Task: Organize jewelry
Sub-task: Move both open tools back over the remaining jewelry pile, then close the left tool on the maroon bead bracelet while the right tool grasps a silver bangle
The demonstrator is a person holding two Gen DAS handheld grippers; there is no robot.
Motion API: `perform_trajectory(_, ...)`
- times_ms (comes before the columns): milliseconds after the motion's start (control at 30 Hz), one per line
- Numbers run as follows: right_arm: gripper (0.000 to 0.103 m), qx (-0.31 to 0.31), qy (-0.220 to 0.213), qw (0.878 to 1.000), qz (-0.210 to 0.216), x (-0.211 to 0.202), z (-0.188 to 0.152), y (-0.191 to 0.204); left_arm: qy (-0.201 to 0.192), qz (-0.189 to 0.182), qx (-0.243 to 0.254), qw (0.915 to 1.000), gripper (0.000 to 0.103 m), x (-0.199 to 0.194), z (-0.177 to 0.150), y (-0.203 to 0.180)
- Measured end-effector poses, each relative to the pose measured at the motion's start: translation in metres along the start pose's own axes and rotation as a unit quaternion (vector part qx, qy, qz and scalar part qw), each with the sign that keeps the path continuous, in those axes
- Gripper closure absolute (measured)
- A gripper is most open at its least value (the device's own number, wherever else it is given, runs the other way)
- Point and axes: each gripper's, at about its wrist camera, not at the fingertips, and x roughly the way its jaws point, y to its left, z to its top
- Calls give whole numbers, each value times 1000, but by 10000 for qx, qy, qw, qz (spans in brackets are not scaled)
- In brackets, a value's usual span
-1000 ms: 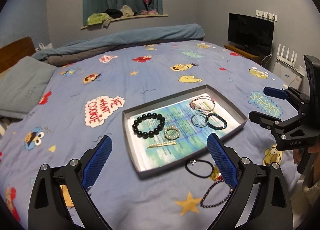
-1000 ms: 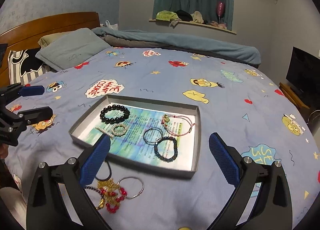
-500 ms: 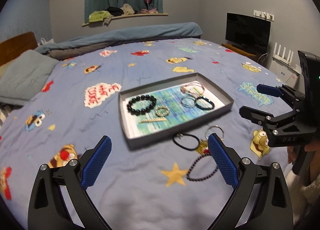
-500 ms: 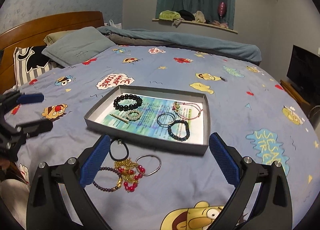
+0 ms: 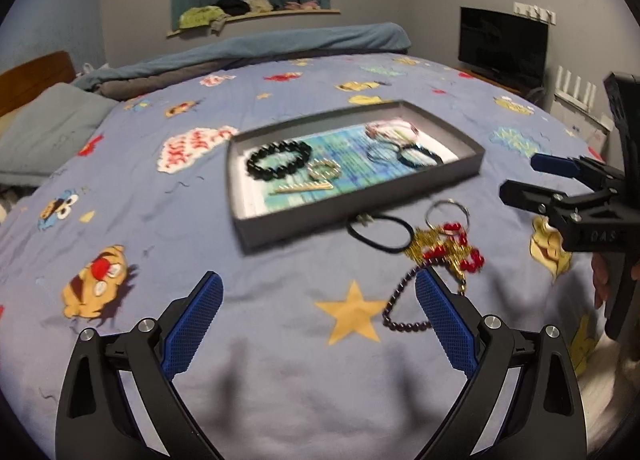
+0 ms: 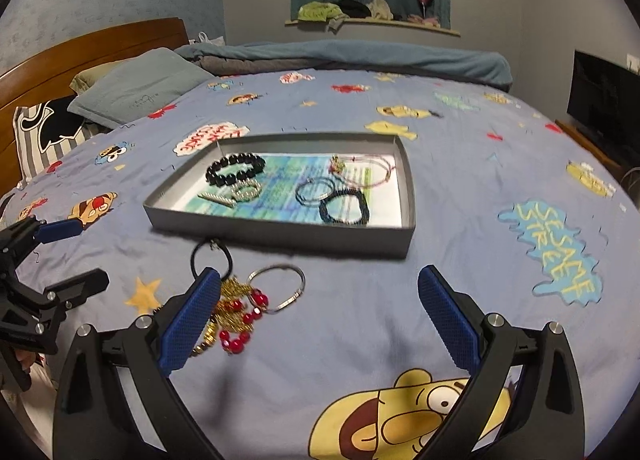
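A shallow grey tray [image 5: 452,173] [image 6: 280,234] lies on the bed with a black bead bracelet [image 5: 279,159] [image 6: 235,168], a gold clip, a small ring and several thin bracelets inside. In front of it on the sheet lie a black hair tie [image 5: 380,230] [image 6: 211,256], a silver bangle [image 5: 447,211] [image 6: 277,287], a red-and-gold bead piece [image 5: 450,254] [image 6: 236,316] and a dark bead string [image 5: 402,310]. My left gripper [image 5: 318,324] is open, near that string. My right gripper [image 6: 318,324] is open with nothing between its fingers; its left finger partly hides the red-and-gold piece.
The bed carries a blue cartoon-print sheet [image 6: 480,260]. Pillows [image 6: 136,91] and a wooden headboard [image 6: 80,47] stand at the far left, a rolled blanket [image 5: 260,47] along the far side, a television [image 5: 502,45] at the right.
Both grippers have pulled back from the tray toward the near edge of the bed. The loose pieces in front of the tray have come into fuller view. Both stay open.
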Motion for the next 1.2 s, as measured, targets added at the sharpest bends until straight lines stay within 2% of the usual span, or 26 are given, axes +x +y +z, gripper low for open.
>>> perform_trajectory(133,6,-87,111,9999,12,9,-11,-3,-19,-65,272,9996,7,8,-5,-13)
perform_trajectory(267,7,-92,299,9992,248,19,-19,-2,113,-127,488,9987,9,20,-8,-24)
perform_trajectory(300,9,-110,331,9990,295,21,-20,-1,148,-142,519,9984,9,23,-8,-26)
perform_trajectory(367,20,-167,377,9986,345,24,-21,1,207,-208,544,9981,12,28,-9,-29)
perform_trajectory(400,23,-184,380,9984,367,25,-21,2,234,-276,557,9978,14,30,-9,-30)
perform_trajectory(467,35,-202,423,9979,445,27,-21,2,289,-386,576,9972,29,33,-8,-33)
perform_trajectory(500,37,-182,432,9976,501,27,-21,2,332,-451,585,9967,32,35,-8,-34)
perform_trajectory(567,49,-135,485,9969,606,29,-20,2,384,-497,606,9962,41,38,-9,-36)
perform_trajectory(700,57,-181,536,9970,521,35,-20,6,448,-573,690,9950,50,43,-10,-42)
perform_trajectory(767,60,-147,542,9972,494,38,-19,6,523,-595,741,9941,60,48,-11,-45)
perform_trajectory(867,69,-61,557,9975,422,44,-16,3,602,-621,800,9930,69,51,-11,-48)
perform_trajectory(967,74,72,619,9971,425,51,-12,-1,678,-656,784,9925,76,53,-12,-48)
perform_trajectory(1200,75,157,802,9958,411,68,-8,-4,800,-630,649,9927,94,55,-14,-36)
